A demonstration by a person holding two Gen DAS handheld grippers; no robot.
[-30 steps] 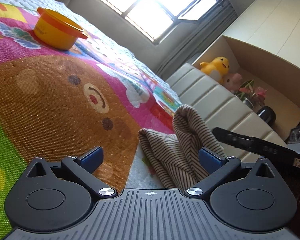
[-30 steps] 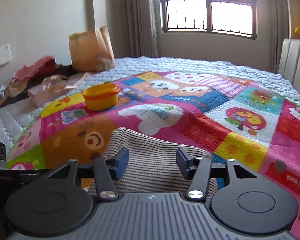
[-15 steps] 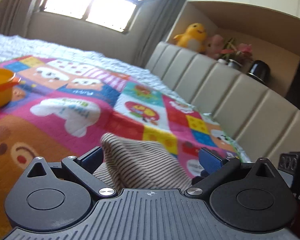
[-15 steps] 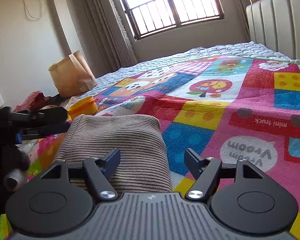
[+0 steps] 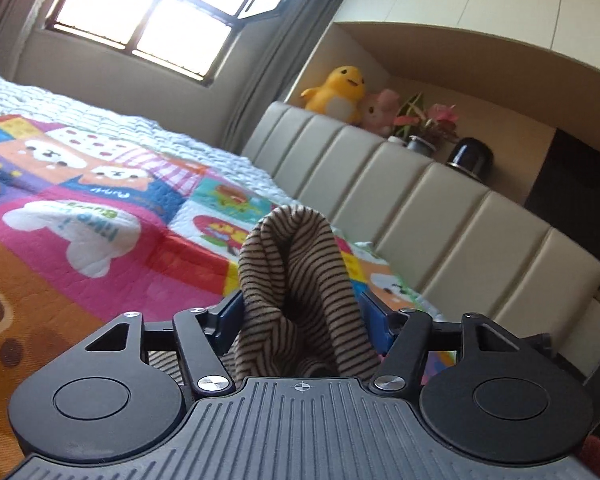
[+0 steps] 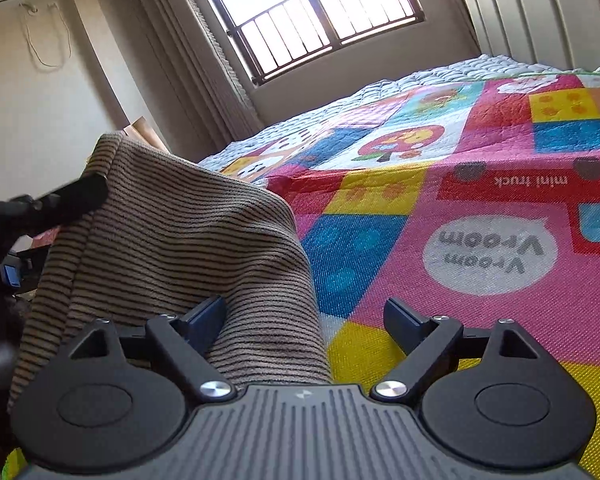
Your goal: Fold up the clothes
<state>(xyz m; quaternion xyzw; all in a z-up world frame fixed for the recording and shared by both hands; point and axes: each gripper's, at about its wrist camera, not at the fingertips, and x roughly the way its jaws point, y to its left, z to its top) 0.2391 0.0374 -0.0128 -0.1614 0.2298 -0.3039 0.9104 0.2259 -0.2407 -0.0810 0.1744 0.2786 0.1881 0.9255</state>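
Note:
A brown striped garment (image 5: pixel 296 264) lies bunched on the colourful quilt (image 5: pixel 100 240). In the left wrist view a fold of it stands up between the blue pads of my left gripper (image 5: pixel 302 308), whose jaws are closing and press on it from both sides. In the right wrist view the same garment (image 6: pixel 188 232) drapes over the left side of my right gripper (image 6: pixel 304 312). Those jaws are opening: the cloth touches only the left finger and the right finger stands apart over the quilt (image 6: pixel 460 220). One of the left gripper's fingers (image 6: pixel 76 196) shows at the garment's far left edge.
A padded beige headboard (image 5: pixel 420 208) runs along the right of the bed, with plush toys (image 5: pixel 340 92) and a plant on the shelf above. A brown paper bag (image 6: pixel 140 132) peeks from behind the garment. Windows sit beyond the bed's far end.
My left gripper's jaws went from wide apart to closed on a raised fold of the garment. My right gripper's jaws widened off the cloth, and that view rolled and sank toward the quilt.

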